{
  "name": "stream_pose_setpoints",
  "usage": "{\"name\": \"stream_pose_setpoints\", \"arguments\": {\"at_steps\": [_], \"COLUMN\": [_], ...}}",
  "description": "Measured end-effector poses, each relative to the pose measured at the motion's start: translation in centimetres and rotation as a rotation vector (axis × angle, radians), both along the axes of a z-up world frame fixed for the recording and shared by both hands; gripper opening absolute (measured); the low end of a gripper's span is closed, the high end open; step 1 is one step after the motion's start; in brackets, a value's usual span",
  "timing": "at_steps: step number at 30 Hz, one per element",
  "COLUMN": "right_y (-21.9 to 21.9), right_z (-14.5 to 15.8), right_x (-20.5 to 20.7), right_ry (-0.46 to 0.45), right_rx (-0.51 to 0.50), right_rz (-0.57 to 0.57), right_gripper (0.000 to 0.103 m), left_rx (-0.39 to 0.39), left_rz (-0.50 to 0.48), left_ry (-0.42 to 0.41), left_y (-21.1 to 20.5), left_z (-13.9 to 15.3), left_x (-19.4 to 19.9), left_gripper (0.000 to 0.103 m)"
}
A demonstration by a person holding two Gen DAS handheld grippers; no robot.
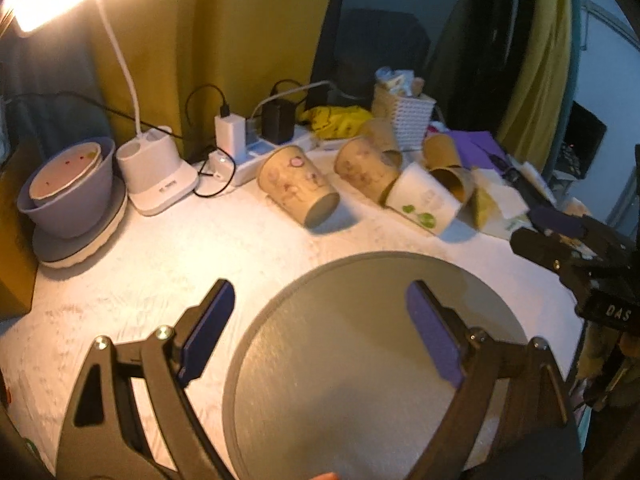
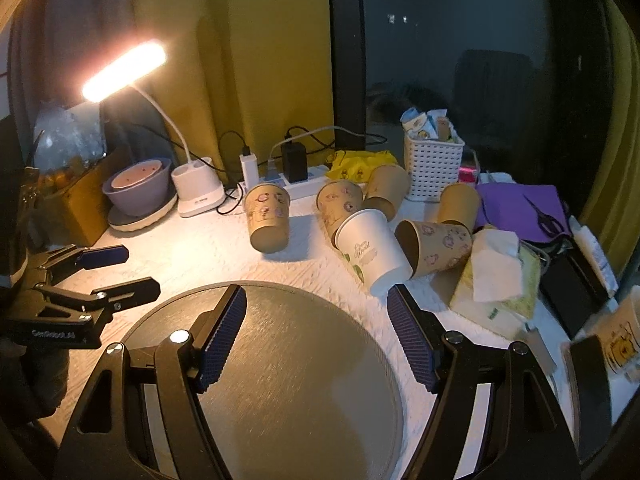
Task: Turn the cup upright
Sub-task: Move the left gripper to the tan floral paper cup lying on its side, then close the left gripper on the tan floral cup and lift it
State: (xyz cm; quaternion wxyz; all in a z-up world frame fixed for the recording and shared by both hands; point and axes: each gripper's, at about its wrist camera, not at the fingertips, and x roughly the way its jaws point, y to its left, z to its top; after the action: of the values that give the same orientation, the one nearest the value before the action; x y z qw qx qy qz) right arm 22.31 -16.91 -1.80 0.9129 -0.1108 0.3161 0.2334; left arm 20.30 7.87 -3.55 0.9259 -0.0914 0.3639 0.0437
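Note:
Several paper cups lie on their sides at the back of the white table. A brown patterned cup [image 1: 297, 185] [image 2: 268, 218] lies apart on the left. A white cup with green print [image 1: 424, 200] [image 2: 374, 250] lies among other brown cups [image 2: 438, 248]. My left gripper [image 1: 320, 300] is open and empty above a round grey tray [image 1: 360, 360]. My right gripper [image 2: 316, 300] is open and empty above the same tray [image 2: 300, 380]. The left gripper also shows at the left edge of the right wrist view [image 2: 116, 270].
A lit desk lamp [image 2: 198, 194], a purple bowl on a plate [image 1: 72, 192], a power strip with chargers [image 2: 292, 178] and a white basket [image 2: 432, 164] line the back. A tissue pack [image 2: 496, 276], purple cloth and scissors [image 2: 548, 216] lie right.

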Motion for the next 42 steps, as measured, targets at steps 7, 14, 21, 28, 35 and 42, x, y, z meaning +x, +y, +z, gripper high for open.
{"name": "stream_pose_setpoints", "arguments": {"at_steps": [7, 14, 21, 28, 35, 42], "right_y": [1.0, 1.5, 2.3, 2.7, 2.6, 2.7], "right_z": [-1.7, -3.0, -3.6, -3.7, -4.2, -3.5], "right_x": [4.5, 8.5, 12.3, 15.1, 15.8, 15.0], "right_ry": [0.051, 0.071, 0.074, 0.074, 0.085, 0.073], "right_rx": [-0.013, 0.002, -0.016, -0.015, -0.005, -0.003], "right_rz": [0.014, 0.028, 0.037, 0.042, 0.036, 0.037], "right_gripper": [0.076, 0.076, 0.076, 0.076, 0.076, 0.076], "left_rx": [-0.046, -0.083, -0.11, -0.152, -0.202, -0.227], "left_rz": [0.028, 0.054, 0.064, 0.081, 0.065, 0.041], "left_ry": [0.048, 0.069, 0.093, 0.132, 0.161, 0.148], "left_y": [2.0, 3.5, 4.2, 5.3, 5.8, 5.8], "left_z": [-1.6, -2.9, -3.7, -5.1, -6.3, -5.9], "left_x": [4.3, 8.7, 13.5, 17.3, 18.7, 17.8], "left_gripper": [0.089, 0.089, 0.089, 0.089, 0.081, 0.065]}}
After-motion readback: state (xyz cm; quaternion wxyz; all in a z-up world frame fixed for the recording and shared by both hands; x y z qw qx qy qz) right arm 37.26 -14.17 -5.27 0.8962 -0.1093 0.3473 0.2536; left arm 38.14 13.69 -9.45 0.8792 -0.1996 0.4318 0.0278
